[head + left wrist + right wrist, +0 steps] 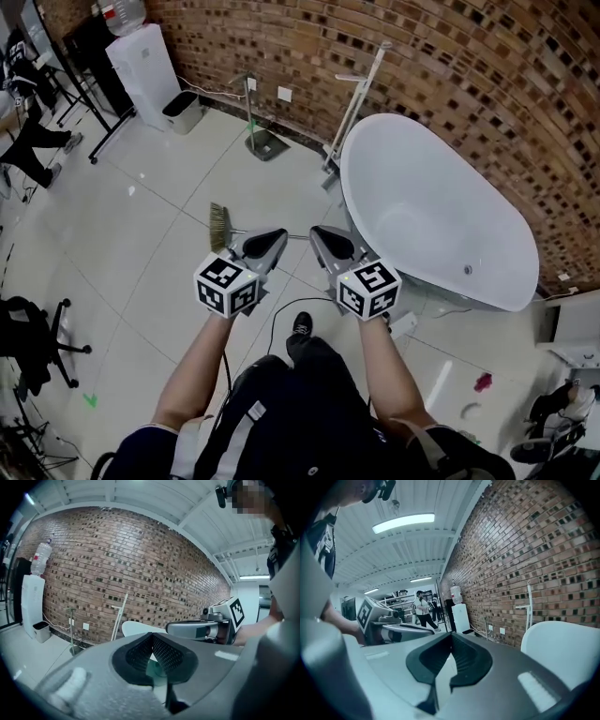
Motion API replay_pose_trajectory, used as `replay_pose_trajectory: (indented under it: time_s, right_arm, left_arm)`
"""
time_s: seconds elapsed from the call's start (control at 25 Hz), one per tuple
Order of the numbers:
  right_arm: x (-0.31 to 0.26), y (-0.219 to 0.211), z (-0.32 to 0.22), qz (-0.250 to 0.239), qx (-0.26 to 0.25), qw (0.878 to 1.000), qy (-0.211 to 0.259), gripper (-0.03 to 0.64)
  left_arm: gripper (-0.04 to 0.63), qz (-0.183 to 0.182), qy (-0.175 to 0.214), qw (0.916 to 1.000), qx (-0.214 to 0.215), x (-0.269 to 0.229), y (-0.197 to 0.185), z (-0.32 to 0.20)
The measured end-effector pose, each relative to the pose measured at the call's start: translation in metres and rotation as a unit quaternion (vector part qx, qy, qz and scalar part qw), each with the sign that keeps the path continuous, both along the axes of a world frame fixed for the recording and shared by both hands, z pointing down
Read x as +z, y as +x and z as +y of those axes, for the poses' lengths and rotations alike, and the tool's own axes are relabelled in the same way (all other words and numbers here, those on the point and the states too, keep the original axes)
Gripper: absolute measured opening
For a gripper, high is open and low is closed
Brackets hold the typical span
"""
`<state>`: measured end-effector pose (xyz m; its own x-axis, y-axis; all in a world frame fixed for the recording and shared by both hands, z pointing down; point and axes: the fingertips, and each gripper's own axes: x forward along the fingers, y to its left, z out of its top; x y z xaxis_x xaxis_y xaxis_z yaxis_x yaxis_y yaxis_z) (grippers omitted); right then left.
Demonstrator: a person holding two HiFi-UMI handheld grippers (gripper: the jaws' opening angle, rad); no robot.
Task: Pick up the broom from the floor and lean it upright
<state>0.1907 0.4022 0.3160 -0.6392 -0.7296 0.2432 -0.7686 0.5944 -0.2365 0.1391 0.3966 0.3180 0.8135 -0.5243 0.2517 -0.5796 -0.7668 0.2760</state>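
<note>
Plainly, nothing is done yet: the broom [219, 227] lies flat on the floor [141, 244], at eleven o'clock from the left gripper [274, 236]. That one and the right gripper [321, 236] both have their fingers closed and empty. Picking up and leaning remain.

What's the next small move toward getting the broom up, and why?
Probably open the jaws and lower toward the broom: the left gripper and right gripper are both shut and empty, while it lies flat on the floor.
</note>
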Motion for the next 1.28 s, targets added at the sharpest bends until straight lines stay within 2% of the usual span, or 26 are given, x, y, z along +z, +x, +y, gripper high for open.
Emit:
replay_pose_trajectory:
  time_s: [0.2, 0.36, 0.48, 0.6, 0.84, 1.0, 1.08, 1.12, 1.2, 1.28]
  right_arm:
    - [0.018, 0.035, -0.037, 0.006, 0.023, 1.000, 0.000, 0.002]
    - [0.050, 0.057, -0.043, 0.006, 0.052, 0.998, -0.027, 0.002]
    - [0.082, 0.059, -0.050, 0.011, 0.068, 0.997, -0.043, 0.002]
    - [0.123, 0.060, -0.064, 0.009, 0.095, 0.993, -0.070, 0.002]
    - [0.241, 0.045, -0.091, 0.001, 0.152, 0.983, -0.105, 0.002]
    - [0.327, 0.053, -0.106, 0.016, 0.215, 0.970, -0.111, 0.002]
    - [0.368, 0.062, -0.107, 0.034, 0.245, 0.962, -0.115, 0.002]
    - [0.388, 0.067, -0.106, 0.040, 0.261, 0.958, -0.116, 0.002]
    - [0.424, 0.076, -0.107, 0.050, 0.286, 0.950, -0.119, 0.002]
    - [0.460, 0.086, -0.110, 0.057, 0.314, 0.940, -0.120, 0.002]
  left_arm:
    - [0.002, -0.031, -0.005, 0.9984, 0.048, 0.023, 0.041, -0.053]
    - [0.002, -0.058, -0.017, 0.9942, 0.089, 0.061, 0.069, -0.082]
    - [0.002, -0.085, -0.027, 0.9876, 0.129, 0.107, 0.086, -0.105]
    - [0.002, -0.109, -0.040, 0.9773, 0.177, 0.165, 0.105, -0.127]
    - [0.002, -0.145, -0.057, 0.9488, 0.275, 0.315, 0.132, -0.155]
    - [0.002, -0.172, -0.051, 0.9245, 0.336, 0.431, 0.148, -0.176]
    - [0.002, -0.179, -0.050, 0.9090, 0.373, 0.487, 0.163, -0.174]
    - [0.007, -0.182, -0.051, 0.9010, 0.391, 0.513, 0.172, -0.170]
    - [0.058, -0.189, -0.052, 0.8874, 0.417, 0.566, 0.185, -0.164]
    - [0.076, -0.199, -0.037, 0.8790, 0.432, 0.616, 0.203, -0.167]
